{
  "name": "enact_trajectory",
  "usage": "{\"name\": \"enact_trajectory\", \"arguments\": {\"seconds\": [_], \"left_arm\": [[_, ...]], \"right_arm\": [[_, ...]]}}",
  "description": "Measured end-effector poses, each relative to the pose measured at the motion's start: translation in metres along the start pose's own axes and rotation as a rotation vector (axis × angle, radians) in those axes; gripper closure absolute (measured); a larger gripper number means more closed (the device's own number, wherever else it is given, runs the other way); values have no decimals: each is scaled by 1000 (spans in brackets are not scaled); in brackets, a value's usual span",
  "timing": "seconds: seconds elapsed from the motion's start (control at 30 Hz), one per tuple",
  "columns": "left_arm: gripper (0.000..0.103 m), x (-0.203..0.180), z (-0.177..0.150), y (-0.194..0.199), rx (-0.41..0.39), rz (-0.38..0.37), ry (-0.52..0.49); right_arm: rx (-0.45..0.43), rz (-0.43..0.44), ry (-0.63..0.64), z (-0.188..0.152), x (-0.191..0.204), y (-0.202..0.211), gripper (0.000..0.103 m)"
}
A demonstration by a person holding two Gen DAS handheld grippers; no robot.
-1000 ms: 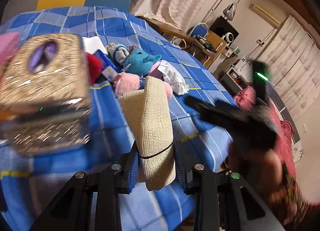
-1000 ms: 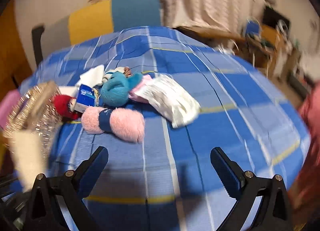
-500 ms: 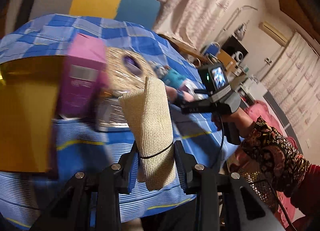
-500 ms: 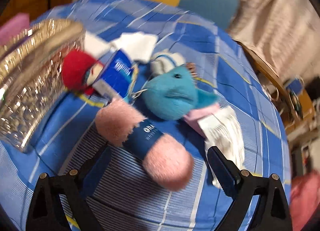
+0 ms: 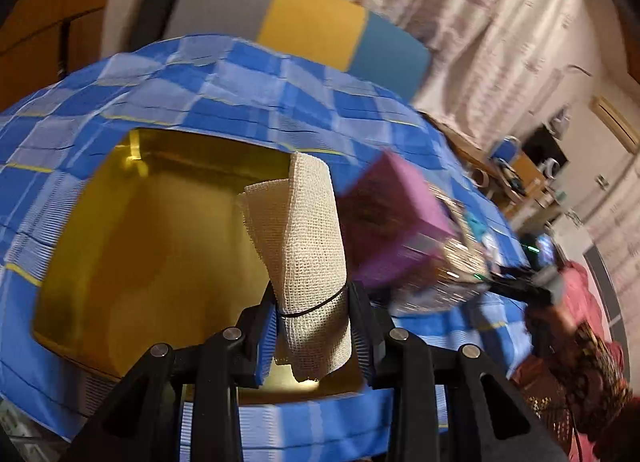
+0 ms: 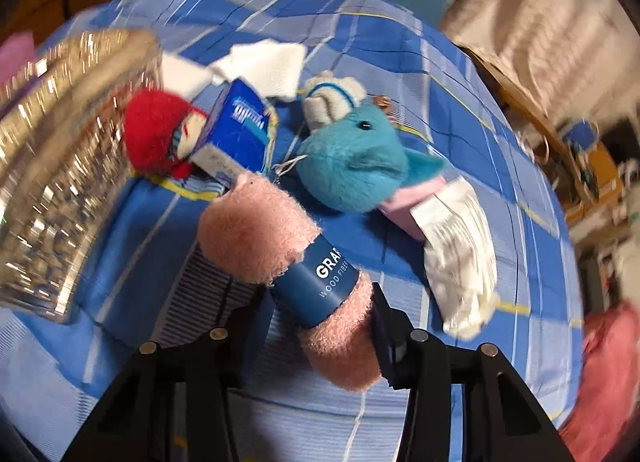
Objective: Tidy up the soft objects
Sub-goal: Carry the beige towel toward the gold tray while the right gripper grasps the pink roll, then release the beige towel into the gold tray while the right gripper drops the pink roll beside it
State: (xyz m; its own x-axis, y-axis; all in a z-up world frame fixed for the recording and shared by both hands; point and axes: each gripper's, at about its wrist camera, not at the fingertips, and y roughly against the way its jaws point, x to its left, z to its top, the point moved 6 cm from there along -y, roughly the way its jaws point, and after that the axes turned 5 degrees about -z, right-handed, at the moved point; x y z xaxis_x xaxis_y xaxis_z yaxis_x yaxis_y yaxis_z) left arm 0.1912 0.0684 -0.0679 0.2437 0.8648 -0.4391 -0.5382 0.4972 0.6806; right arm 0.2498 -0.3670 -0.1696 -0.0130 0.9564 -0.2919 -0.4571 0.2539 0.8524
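My left gripper (image 5: 314, 332) is shut on a rolled beige mesh cloth (image 5: 300, 246) tied with a black band, held over a yellow tray (image 5: 160, 246) on the blue checked cloth. My right gripper (image 6: 320, 326) has closed around a pink fluffy roll with a blue label (image 6: 292, 258), which lies between the jaws on the table. Behind it lie a teal plush (image 6: 356, 166), a red plush (image 6: 160, 134), a blue packet (image 6: 240, 122) and a small white plush (image 6: 332, 98).
A glittery gold box (image 6: 60, 182) stands left of the pile, with a purple box (image 5: 396, 222) beside it. A white wrapped pack (image 6: 460, 250) and white cloths (image 6: 264, 62) lie on the table. A chair (image 5: 320, 26) stands at the far side.
My left gripper has swung left with the mesh cloth, from the gold box to over the yellow tray. My right gripper moved in onto the pink roll and its jaws closed around it.
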Motion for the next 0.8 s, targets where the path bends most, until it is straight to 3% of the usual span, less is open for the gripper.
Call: {"name": "enact_trajectory", "arguments": {"seconds": [0.33, 0.47, 0.6, 0.8], "left_arm": [[70, 83, 42, -33, 108, 120, 27], [70, 109, 52, -58, 182, 180, 28], [69, 129, 63, -80, 240, 258, 11], [59, 147, 81, -87, 241, 420, -42]], "right_arm": [[-68, 269, -412, -33, -8, 75, 56], [-138, 320, -434, -38, 5, 118, 56], [-194, 430, -446, -37, 25, 164, 56], [-240, 588, -401, -21, 72, 213, 56]]}}
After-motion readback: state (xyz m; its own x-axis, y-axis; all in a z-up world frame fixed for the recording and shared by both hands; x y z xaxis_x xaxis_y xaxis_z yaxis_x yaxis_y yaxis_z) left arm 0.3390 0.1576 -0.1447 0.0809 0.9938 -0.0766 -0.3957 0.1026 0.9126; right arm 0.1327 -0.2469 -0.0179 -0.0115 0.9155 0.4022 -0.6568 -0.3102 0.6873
